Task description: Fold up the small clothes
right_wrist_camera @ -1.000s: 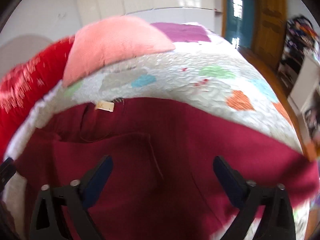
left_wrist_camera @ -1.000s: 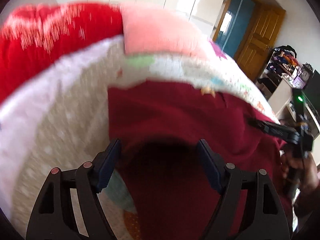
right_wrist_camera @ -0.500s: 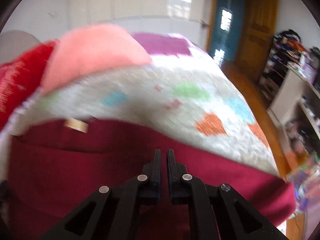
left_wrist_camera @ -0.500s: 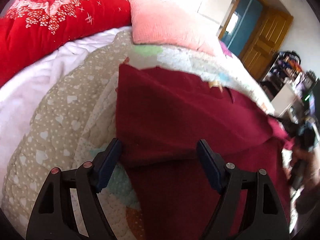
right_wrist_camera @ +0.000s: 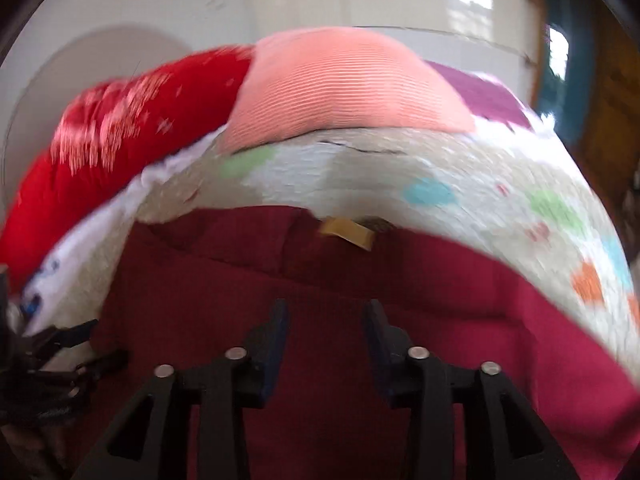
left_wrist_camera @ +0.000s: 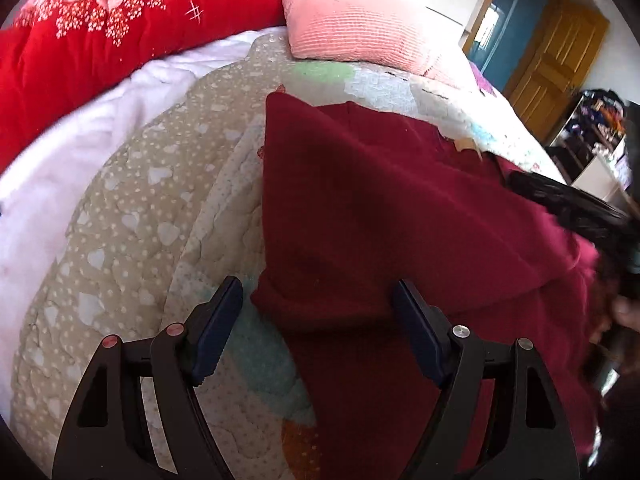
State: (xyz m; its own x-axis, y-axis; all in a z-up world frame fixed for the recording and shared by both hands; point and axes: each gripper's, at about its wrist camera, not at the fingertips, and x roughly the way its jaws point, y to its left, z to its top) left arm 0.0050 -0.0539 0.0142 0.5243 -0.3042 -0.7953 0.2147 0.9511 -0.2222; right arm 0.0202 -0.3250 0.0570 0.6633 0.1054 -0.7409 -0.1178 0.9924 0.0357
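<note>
**Garment lying partly folded on the bed, both grippers open above it**

Quilt [left_wrist_camera: 132,216] with pale hearts is covering the bed on the left, with a red blanket [left_wrist_camera: 100,28] bunched along its far edge and a pink ribbed pillow [left_wrist_camera: 352,20] sitting beside that. The left gripper [left_wrist_camera: 318,312] is hovering low over the near left corner of a dark red garment [left_wrist_camera: 380,208], its jaws standing wide apart and gripping nothing; the left jaw is sitting over the quilt just off the cloth, the right jaw over the cloth. The garment is lying spread on the quilt, with one flap folded over on top of the lower layer and a small tan label [right_wrist_camera: 348,232] showing at its far edge. Further right, the right gripper [right_wrist_camera: 324,320] is hanging over the middle of the garment [right_wrist_camera: 320,280], its jaws parted partway and holding nothing. That view is blurring. A wooden door [left_wrist_camera: 556,52] is standing at the far right.
</note>
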